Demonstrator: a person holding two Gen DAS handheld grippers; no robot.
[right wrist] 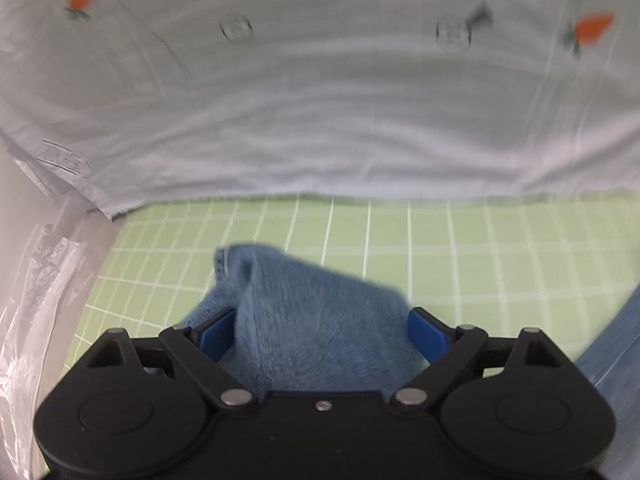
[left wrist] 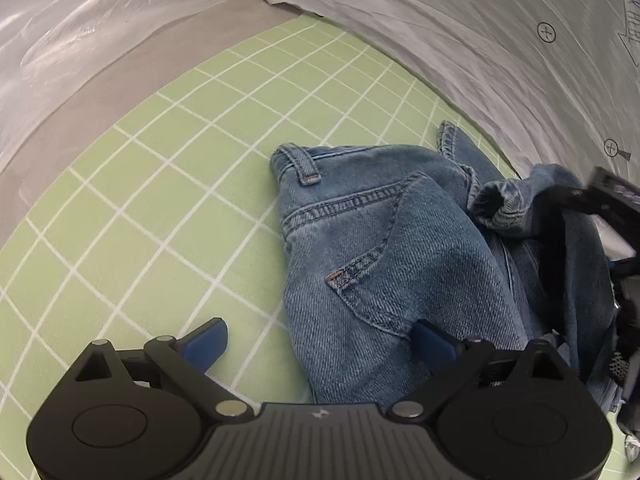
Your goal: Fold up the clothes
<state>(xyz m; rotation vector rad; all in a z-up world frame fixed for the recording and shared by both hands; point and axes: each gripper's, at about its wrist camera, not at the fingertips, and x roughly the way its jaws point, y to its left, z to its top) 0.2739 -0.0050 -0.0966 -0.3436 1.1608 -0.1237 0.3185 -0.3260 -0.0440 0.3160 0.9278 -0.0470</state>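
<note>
Blue denim jeans (left wrist: 384,248) lie bunched on a green grid mat (left wrist: 160,184), waistband and back pocket up. My left gripper (left wrist: 320,340) is open, its right finger (left wrist: 434,342) resting on the denim, its left finger (left wrist: 206,340) over bare mat. My right gripper (right wrist: 320,334) is open wide with a raised fold of denim (right wrist: 316,320) between its fingers; I cannot tell whether they press it. The right gripper's body also shows at the right edge of the left wrist view (left wrist: 612,240), beside a rolled hem.
A white cloth with printed marks and carrot pictures (right wrist: 320,100) covers the far side of the mat. Clear plastic sheeting (left wrist: 80,20) lies along the left on a grey surface (left wrist: 100,96). More denim (right wrist: 616,344) lies at the right edge of the right wrist view.
</note>
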